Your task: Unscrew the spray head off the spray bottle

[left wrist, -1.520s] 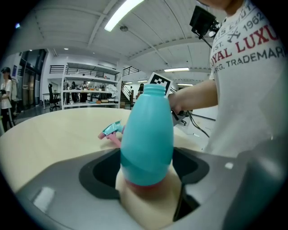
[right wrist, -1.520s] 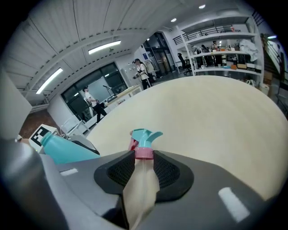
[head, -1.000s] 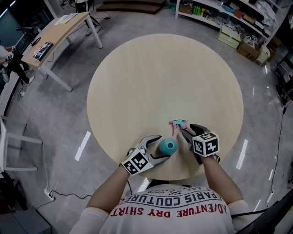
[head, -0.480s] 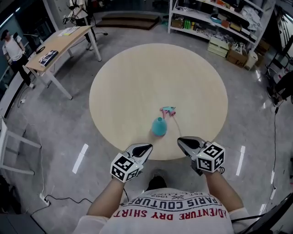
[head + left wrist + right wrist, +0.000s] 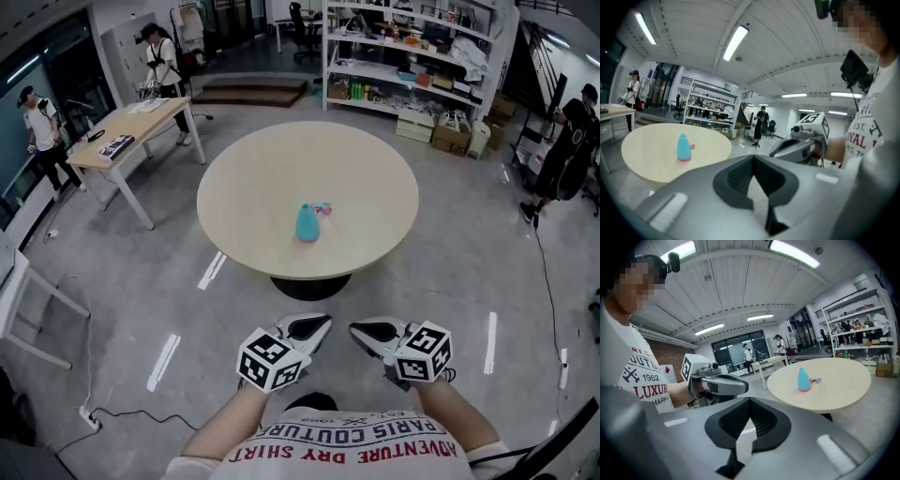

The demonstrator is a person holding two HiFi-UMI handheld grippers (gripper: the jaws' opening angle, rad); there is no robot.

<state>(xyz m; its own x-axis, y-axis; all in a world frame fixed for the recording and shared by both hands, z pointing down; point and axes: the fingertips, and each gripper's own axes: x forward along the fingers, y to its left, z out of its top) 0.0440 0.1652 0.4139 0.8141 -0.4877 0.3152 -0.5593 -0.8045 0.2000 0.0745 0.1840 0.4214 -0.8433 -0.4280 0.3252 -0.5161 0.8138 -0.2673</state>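
A teal spray bottle [image 5: 307, 223] stands upright without its head on the round wooden table [image 5: 281, 178], well ahead of me. Its pink and teal spray head [image 5: 322, 208] lies on the tabletop just beside it. Both grippers hover over the floor, off the table's near edge. My left gripper [image 5: 317, 325] and right gripper [image 5: 362, 329] are shut and empty, tips pointing at each other. The left gripper view shows the bottle [image 5: 683, 147] far off, and the right gripper view shows it [image 5: 803, 379] with the head [image 5: 815, 380] next to it.
A wooden desk [image 5: 131, 127] stands at the far left with two people [image 5: 161, 52] near it. Stocked shelves [image 5: 422, 47] line the back, another person [image 5: 567, 141] stands at the right, and a cable [image 5: 122, 408] runs over the grey floor.
Both grippers have let go of the bottle and spray head, drawn back off the table and shut. The view has backed well away; the bottle and head stay on the table.
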